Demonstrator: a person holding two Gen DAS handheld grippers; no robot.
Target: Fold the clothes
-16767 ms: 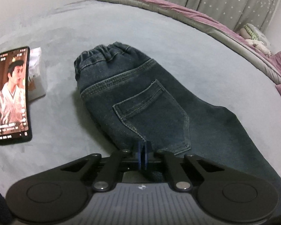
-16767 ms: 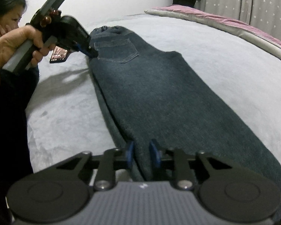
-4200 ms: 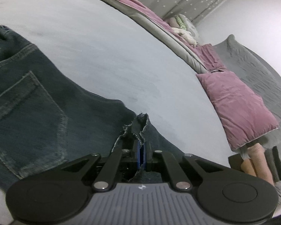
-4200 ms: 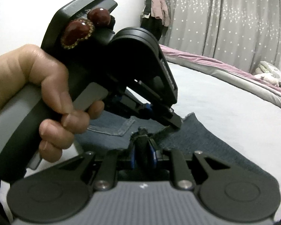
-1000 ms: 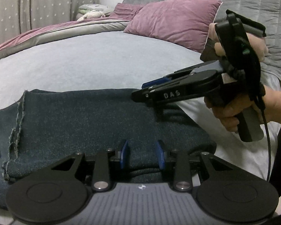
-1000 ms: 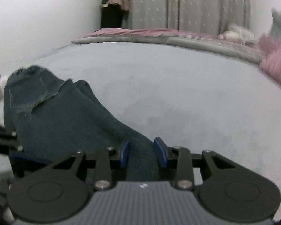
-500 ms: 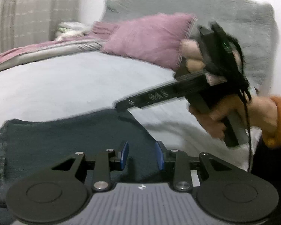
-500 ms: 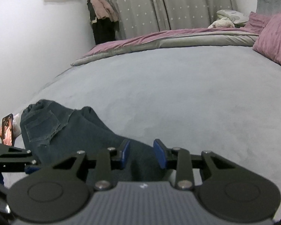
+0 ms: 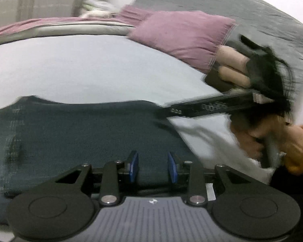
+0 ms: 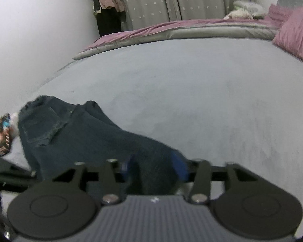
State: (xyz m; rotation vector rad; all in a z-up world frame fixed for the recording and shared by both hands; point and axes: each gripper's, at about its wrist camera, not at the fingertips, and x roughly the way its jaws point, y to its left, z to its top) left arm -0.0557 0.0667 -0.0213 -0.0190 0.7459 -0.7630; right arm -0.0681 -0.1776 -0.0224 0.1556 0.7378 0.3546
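Dark blue jeans [image 9: 80, 133] lie folded in half on the grey bed sheet [image 9: 70, 66], frayed hems at the waist end beside the back pocket [image 10: 42, 125]. My left gripper [image 9: 153, 167] hovers over the fold end, its blue pads apart, with flat denim showing in the gap. My right gripper [image 10: 154, 168] is at the same end and its jaws are opening, a hump of denim [image 10: 155, 177] still between the blurred pads. In the left wrist view the right gripper [image 9: 171, 111] reaches in from the right, held by a hand [image 9: 252, 139].
A phone [image 10: 4, 139] lies at the left past the jeans' waist. A pink pillow [image 9: 181, 38] and a grey headboard cushion [image 9: 252, 20] stand at the bed's head. A pink and grey quilt [image 10: 171, 32] lines the far edge, below curtains [image 10: 192, 0].
The right gripper's pads have spread noticeably wider over the last half second. Both views have swung and risen a little. The left pads keep the same gap.
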